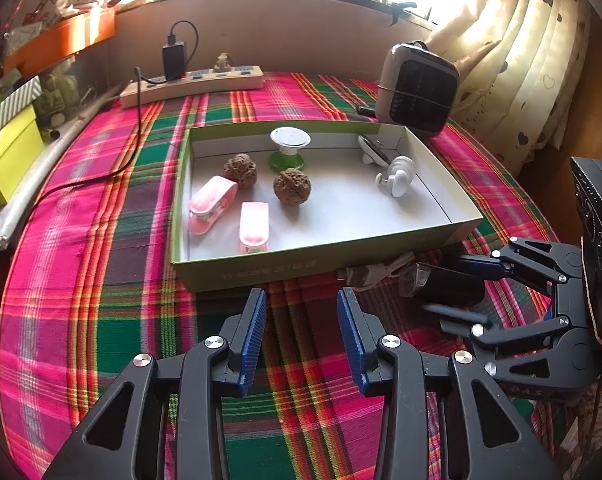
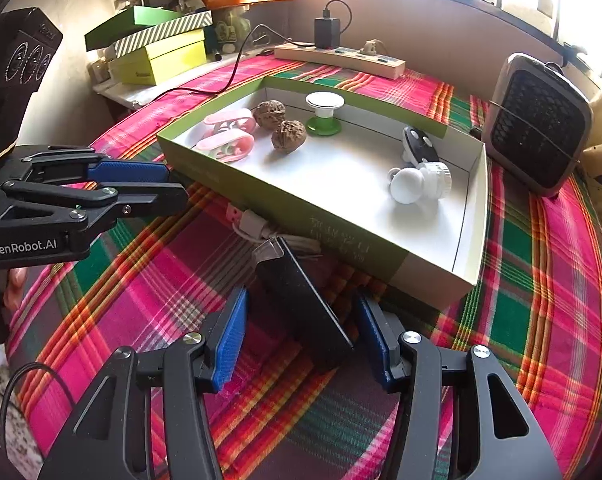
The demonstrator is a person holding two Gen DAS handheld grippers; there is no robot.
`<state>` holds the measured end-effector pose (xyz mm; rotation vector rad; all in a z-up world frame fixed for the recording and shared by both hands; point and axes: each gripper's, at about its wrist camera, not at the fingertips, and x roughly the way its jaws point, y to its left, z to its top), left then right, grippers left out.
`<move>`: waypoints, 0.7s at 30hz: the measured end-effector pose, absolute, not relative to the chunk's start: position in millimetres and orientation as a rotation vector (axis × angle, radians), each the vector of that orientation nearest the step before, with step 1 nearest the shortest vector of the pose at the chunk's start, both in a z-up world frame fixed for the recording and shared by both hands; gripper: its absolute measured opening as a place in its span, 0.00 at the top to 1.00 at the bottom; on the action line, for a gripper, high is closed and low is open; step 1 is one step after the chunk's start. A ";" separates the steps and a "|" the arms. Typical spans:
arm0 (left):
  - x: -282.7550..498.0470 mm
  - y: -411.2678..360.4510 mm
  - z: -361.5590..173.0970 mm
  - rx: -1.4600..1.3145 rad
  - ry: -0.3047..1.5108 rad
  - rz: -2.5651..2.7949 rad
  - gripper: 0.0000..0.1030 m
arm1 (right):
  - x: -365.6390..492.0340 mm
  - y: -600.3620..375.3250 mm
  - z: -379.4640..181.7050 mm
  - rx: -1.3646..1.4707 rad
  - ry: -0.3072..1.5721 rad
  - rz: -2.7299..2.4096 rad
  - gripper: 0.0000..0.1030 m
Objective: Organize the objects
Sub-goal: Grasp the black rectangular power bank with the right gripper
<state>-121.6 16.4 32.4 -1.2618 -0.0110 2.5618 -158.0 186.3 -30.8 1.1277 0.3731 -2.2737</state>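
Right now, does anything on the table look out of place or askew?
Yes. A black rectangular device lies askew on the plaid cloth outside the green-sided box, beside a white cable. The other small items are inside the box. The right gripper straddles it, pads not yet pressing.

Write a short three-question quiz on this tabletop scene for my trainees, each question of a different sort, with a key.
1. True or false: the black device lies inside the green box.
2. How many walnuts are in the box?
3. What is between the right gripper jaws? A) a pink clip B) the black device C) nothing

Key:
1. False: it lies on the plaid cloth, outside the box.
2. Two.
3. B; the pads do not yet press on it. The left gripper is open and empty.
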 end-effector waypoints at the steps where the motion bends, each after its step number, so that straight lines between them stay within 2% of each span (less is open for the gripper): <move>1: -122.7 18.1 31.3 -1.268 -0.014 2.559 0.66 | -157.9 187.2 -30.9 1.122 0.378 -2.285 0.58; 5: -125.2 24.9 29.4 -1.270 -0.018 2.532 0.66 | -159.7 194.6 -30.1 1.117 0.356 -2.308 0.76; 21: -137.9 63.0 24.6 -1.224 0.099 2.439 0.64 | -144.9 236.5 -28.9 1.170 0.267 -2.411 0.76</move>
